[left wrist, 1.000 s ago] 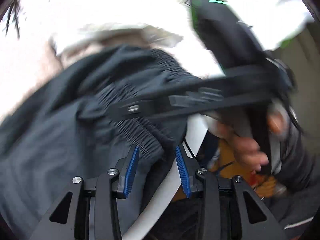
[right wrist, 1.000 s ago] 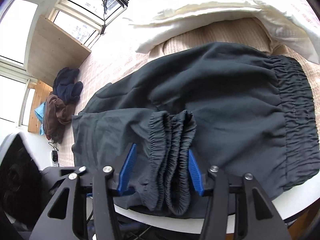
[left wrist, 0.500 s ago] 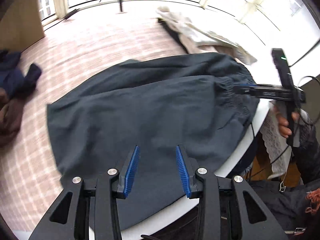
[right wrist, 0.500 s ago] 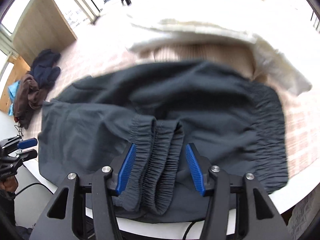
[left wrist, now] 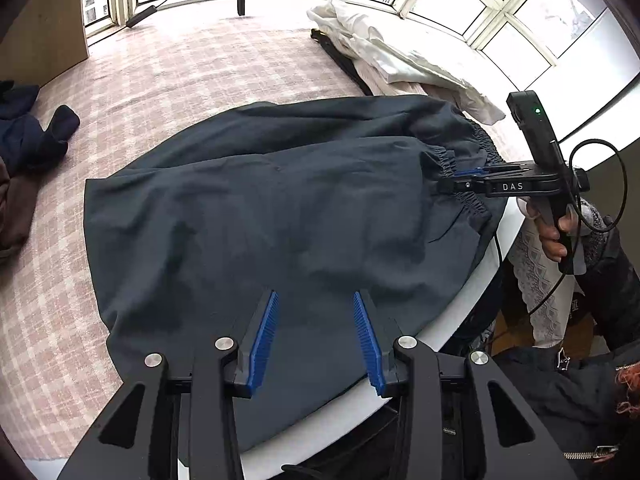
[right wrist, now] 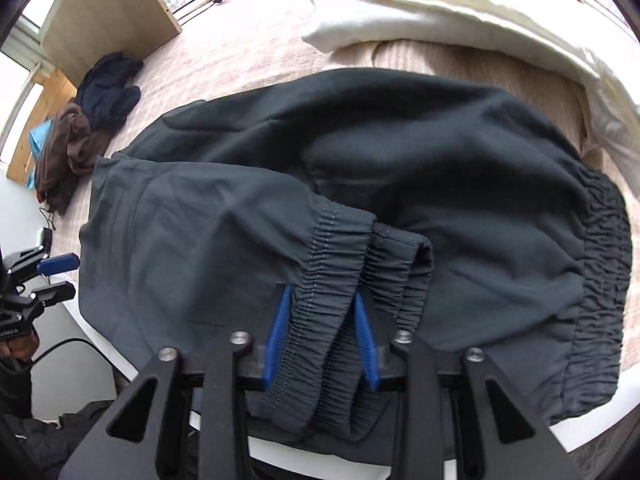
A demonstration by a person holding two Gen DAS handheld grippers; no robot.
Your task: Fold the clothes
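Dark grey trousers (left wrist: 280,208) lie folded on the pink checked bed, near its white front edge. My left gripper (left wrist: 316,336) is open and empty, hovering over the trousers' fold end. My right gripper (right wrist: 322,338) is shut on the elastic leg cuffs (right wrist: 340,264), which lie folded over toward the gathered waistband (right wrist: 604,264). In the left wrist view the right gripper (left wrist: 460,178) holds the cuffs at the far right of the trousers. The left gripper (right wrist: 52,276) shows at the left edge of the right wrist view.
A pile of white and beige bedding (left wrist: 400,60) lies behind the trousers. Dark blue and brown clothes (right wrist: 92,120) are heaped at the far left of the bed (left wrist: 180,68) by a wooden board (right wrist: 108,12). Windows run along the back.
My left gripper has pulled back from the waistband to the far end of the trousers. The right gripper has closed in on the leg cuffs.
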